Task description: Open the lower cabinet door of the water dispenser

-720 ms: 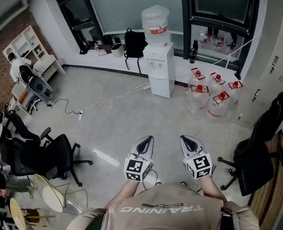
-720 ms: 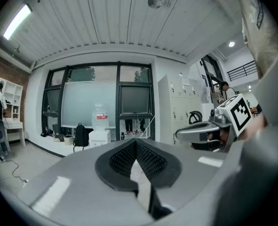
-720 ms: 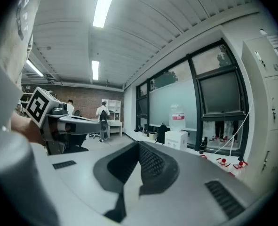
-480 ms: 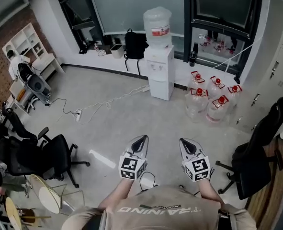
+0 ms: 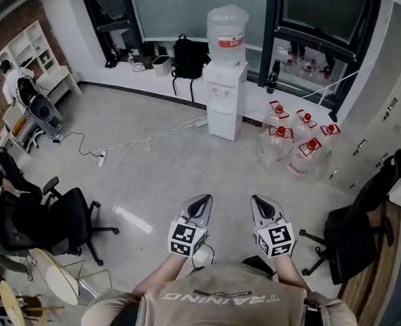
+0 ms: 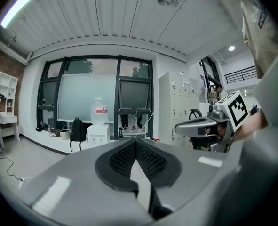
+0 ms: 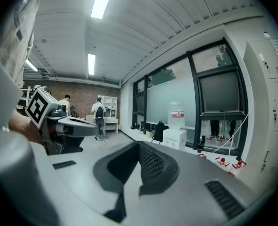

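Against the far window wall, the dispenser (image 5: pixel 225 94) stood with its lower door (image 5: pixel 223 123) shut, a backpack (image 5: pixel 185 56) to its left and water jugs (image 5: pixel 292 145) on the floor (image 5: pixel 166 175) to its right. You held your left gripper (image 5: pixel 200 202) and right gripper (image 5: pixel 261 204) side by side, well short of it, aimed roughly its way, both with jaws closed together and nothing between them.

The shirt (image 5: pixel 220 297) reads "TRAINING" upside down; the red bottle label atop the water dispenser (image 5: pixel 224 97) is unreadable.
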`<state>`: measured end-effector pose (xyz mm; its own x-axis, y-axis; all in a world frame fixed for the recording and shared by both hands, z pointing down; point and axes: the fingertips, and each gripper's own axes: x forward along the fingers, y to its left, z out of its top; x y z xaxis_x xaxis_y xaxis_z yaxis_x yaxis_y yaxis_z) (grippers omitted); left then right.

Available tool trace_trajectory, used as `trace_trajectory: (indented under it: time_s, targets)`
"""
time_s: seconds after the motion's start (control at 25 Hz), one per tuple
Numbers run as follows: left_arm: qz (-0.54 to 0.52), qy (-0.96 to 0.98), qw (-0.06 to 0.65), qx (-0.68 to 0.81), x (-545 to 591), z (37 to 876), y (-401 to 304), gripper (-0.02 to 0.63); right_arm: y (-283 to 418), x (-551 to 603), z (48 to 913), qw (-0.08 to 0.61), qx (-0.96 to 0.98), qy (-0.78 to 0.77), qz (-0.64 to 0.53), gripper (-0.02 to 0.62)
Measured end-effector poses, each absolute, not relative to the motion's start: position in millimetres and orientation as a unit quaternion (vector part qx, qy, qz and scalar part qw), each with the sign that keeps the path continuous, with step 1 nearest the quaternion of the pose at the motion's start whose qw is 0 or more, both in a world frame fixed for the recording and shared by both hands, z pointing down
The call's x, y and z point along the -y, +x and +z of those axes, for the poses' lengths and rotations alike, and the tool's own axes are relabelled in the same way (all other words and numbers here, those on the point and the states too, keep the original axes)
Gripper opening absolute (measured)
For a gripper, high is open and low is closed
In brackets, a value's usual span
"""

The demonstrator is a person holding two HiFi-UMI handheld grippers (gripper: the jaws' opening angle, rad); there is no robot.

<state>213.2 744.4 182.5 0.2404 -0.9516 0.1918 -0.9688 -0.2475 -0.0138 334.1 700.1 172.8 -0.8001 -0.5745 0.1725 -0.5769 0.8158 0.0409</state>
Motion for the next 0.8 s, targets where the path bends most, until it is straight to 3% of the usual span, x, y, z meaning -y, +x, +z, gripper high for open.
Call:
trace_trajectory:
  time_s: [0.36,0.8]
  targets:
    - [0.071,0.766,0.08,0.634,-700,198,182,-0.009,314,-639,183,0.1,0.95,0.296,0.011,0.008]
    - [0.085,0.725,0.054,0.681,-589,166,183,-0.009,329,-504,170,0.046,0.961,0.272,0.021,0.008]
